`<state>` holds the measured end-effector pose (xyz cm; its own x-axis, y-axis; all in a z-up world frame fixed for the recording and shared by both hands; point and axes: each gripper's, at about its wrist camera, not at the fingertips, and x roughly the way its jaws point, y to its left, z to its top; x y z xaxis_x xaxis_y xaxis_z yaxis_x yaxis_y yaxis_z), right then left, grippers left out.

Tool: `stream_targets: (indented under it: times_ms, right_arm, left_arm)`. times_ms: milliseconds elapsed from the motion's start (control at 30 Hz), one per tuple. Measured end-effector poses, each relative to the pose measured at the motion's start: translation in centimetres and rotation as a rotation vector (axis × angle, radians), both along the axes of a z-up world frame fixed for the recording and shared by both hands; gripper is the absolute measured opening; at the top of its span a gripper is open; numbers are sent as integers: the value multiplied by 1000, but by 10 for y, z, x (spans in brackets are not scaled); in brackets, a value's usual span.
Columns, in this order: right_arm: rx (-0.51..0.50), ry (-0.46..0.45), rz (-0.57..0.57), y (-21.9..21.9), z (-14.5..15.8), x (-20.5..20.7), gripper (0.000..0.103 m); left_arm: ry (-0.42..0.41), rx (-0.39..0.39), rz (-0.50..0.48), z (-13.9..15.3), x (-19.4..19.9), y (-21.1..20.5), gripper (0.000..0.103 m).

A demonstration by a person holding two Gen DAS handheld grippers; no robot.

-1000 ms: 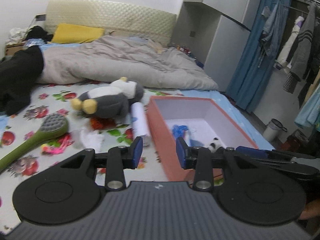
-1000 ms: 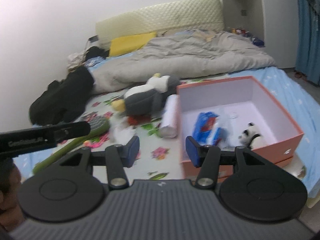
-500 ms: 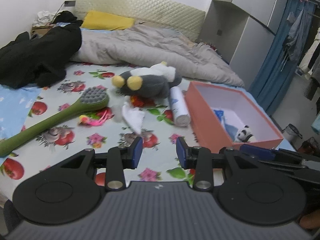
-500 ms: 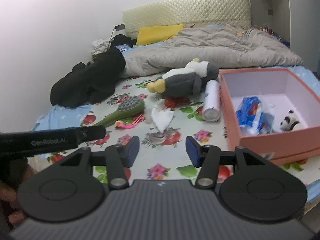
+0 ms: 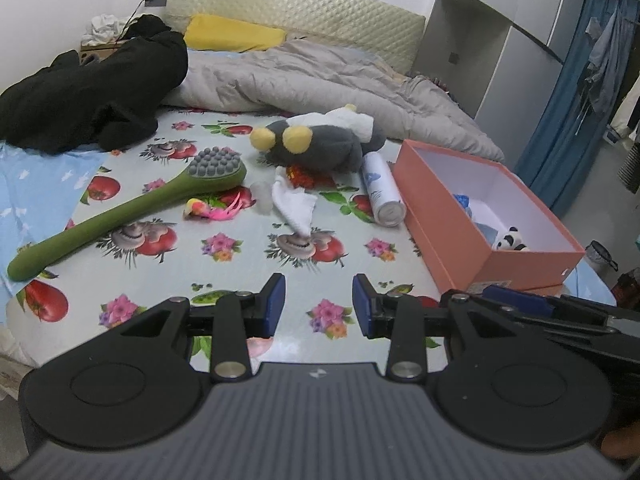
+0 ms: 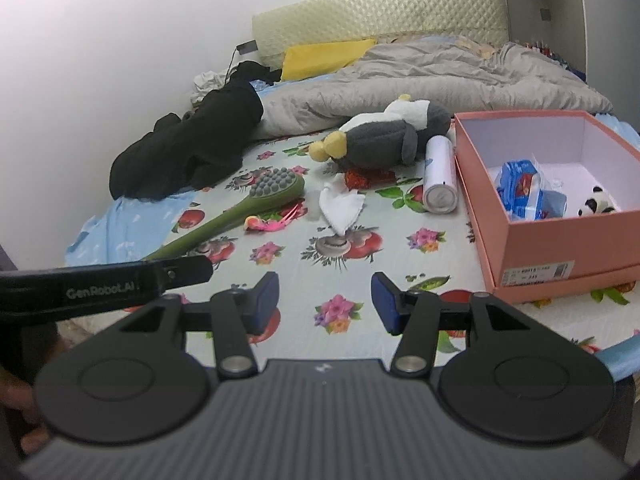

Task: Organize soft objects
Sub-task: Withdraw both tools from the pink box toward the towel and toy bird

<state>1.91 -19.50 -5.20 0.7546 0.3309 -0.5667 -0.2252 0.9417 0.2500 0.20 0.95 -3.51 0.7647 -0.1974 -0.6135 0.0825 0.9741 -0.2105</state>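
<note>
Left gripper (image 5: 319,304), right gripper (image 6: 325,302): you are holding both with jaws apart, empty, over floral sheet (image 5: 248,276). Approach step. Plush penguin (image 5: 320,140) lying beside pink box (image 5: 452,224); next, reach forward, clamp it.

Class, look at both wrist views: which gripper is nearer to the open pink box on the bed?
Right. The right gripper hovers just beside the pink box, near its labelled front corner. The left gripper is further off to the box's left; both are empty and open.
</note>
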Motion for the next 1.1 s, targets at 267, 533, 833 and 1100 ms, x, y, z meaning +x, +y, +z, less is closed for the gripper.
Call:
stream_targets:
  times_ms: [267, 533, 833, 1100]
  right_arm:
    - [-11, 35, 8, 2, -18, 19, 54]
    - [-12, 55, 31, 11, -39, 63, 54]
    - [-24, 71, 58, 23, -65, 119, 53]
    - [-34, 103, 96, 39, -92, 164, 52]
  left_arm:
    - [27, 1, 33, -16, 13, 9, 50]
    - [70, 5, 79, -43, 60, 23, 50]
    - [116, 8, 122, -81, 127, 38, 50]
    - [151, 15, 169, -112, 176, 54, 50]
